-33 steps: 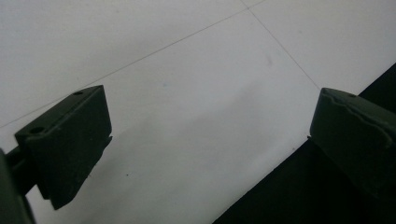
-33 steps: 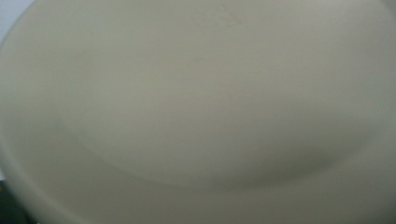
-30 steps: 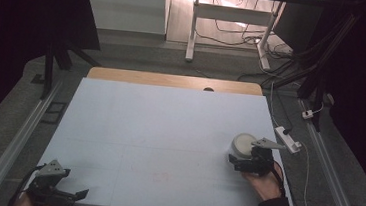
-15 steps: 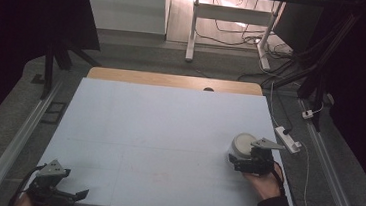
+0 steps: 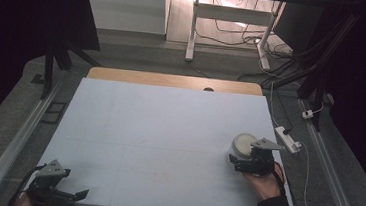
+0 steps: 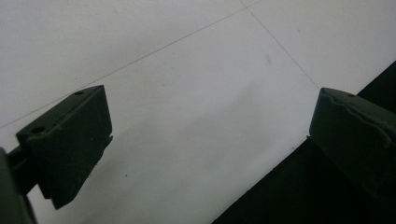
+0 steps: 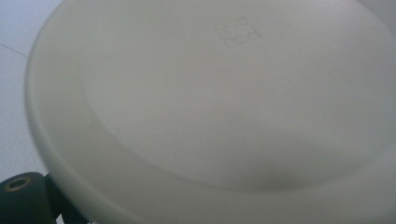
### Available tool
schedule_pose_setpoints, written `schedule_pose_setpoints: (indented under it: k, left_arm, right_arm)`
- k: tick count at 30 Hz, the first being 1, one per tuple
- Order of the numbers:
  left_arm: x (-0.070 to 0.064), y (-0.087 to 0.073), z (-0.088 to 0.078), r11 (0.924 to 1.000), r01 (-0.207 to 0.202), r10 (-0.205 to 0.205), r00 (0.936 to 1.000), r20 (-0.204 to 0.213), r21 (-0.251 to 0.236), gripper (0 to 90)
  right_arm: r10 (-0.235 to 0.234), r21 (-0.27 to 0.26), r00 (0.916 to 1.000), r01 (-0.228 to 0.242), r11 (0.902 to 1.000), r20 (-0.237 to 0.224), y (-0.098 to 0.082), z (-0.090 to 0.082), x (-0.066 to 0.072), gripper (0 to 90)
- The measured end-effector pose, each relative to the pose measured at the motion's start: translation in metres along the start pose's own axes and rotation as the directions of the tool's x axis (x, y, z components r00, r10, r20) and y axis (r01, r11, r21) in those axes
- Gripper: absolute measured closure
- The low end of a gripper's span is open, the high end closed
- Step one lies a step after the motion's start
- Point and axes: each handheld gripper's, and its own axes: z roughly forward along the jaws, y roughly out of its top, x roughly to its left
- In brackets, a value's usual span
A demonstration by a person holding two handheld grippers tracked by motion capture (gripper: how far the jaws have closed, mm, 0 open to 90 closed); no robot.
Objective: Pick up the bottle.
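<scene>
A white round container (image 5: 243,143) stands near the table's right edge. In the right gripper view its smooth base (image 7: 224,107), with a small embossed mark, sits very close and tilted. My right gripper (image 5: 239,159) is right up against its near side, held by a hand. One black finger (image 7: 18,193) shows under the rim; the other is hidden, so the grip is unclear. My left gripper (image 5: 77,196) rests at the table's front left corner. It is open, with nothing but bare table between its jaws (image 6: 210,140).
The pale blue-white tabletop (image 5: 168,132) has a wooden strip (image 5: 173,80) along its far edge. A small white block with a cable (image 5: 287,139) lies at the right edge. Metal rails (image 5: 22,134) run along both sides, and the table's front edge (image 6: 280,163) lies just past the left jaws.
</scene>
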Motion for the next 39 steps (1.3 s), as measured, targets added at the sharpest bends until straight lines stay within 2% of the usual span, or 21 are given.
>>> schedule_pose_setpoints:
  k: [5, 12, 15, 22, 30, 31, 32, 39]
  left_arm:
    - [0.0, 0.0, 0.0, 1.0, 0.001, -0.001, 1.0, 0.0, 0.0, 0.4]
    - [0.0, 0.0, 0.0, 1.0, 0.002, -0.002, 1.0, 0.0, 0.0, 0.5]
    - [0.0, 0.0, 0.0, 1.0, 0.003, -0.003, 1.0, 0.001, -0.001, 0.5]
    - [0.0, 0.0, 0.0, 1.0, 0.003, -0.003, 1.0, 0.0, -0.001, 0.4]
    - [0.0, 0.0, 0.0, 1.0, 0.003, -0.003, 1.0, 0.0, -0.002, 0.4]
    - [0.0, 0.0, 0.0, 1.0, 0.003, -0.003, 1.0, 0.0, -0.002, 0.4]
    - [0.0, 0.0, 0.0, 1.0, 0.003, -0.003, 1.0, 0.0, -0.002, 0.4]
    - [0.0, 0.0, 0.0, 1.0, 0.002, -0.002, 1.0, 0.001, -0.002, 0.4]
  right_arm:
    - [-0.008, -0.008, 0.9999, 0.008, 0.9999, -0.012, 0.002, -0.002, 0.003, 6.4]
    - [-0.016, -0.028, 0.9984, 0.014, 0.9995, -0.054, 0.007, -0.005, 0.011, 6.5]
    - [-0.035, -0.036, 0.9958, 0.032, 0.9989, -0.085, 0.011, -0.006, 0.015, 6.5]
    - [-0.069, -0.053, 0.9908, 0.063, 0.9966, -0.117, 0.018, -0.006, 0.024, 6.5]
    - [-0.113, -0.064, 0.979, 0.103, 0.9926, -0.17, 0.029, -0.001, 0.039, 6.5]
    - [-0.13, -0.065, 0.9748, 0.12, 0.9906, -0.181, 0.031, 0.001, 0.043, 6.5]
    - [-0.13, -0.065, 0.9748, 0.12, 0.9906, -0.181, 0.031, 0.001, 0.043, 6.5]
    - [-0.172, -0.066, 0.9564, 0.161, 0.9848, -0.236, 0.041, 0.009, 0.059, 6.5]
